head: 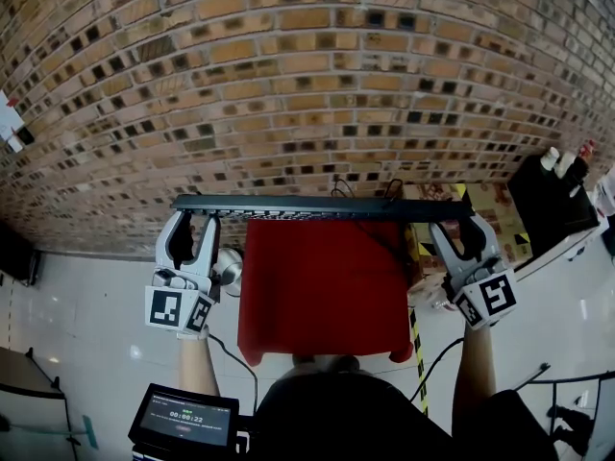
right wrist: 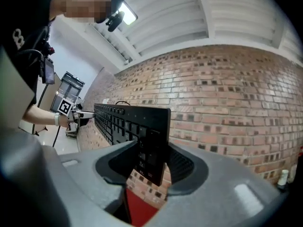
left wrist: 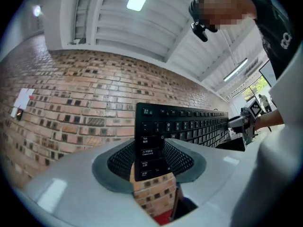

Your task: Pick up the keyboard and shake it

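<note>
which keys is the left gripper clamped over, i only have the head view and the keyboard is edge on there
Observer: The left gripper is shut on the keyboard at its tab and caps lock end, one jaw on the key face and one on the back.
Operator: and the right one, same kind of hold
Observer: Yes. The right gripper clamps the opposite end the same way, over the outermost column of keys.
Operator: is it clear of the red cloth
Observer: It looks so. In the left gripper view, brick wall shows beneath the keyboard's lower edge, with the red cloth lower still.
</note>
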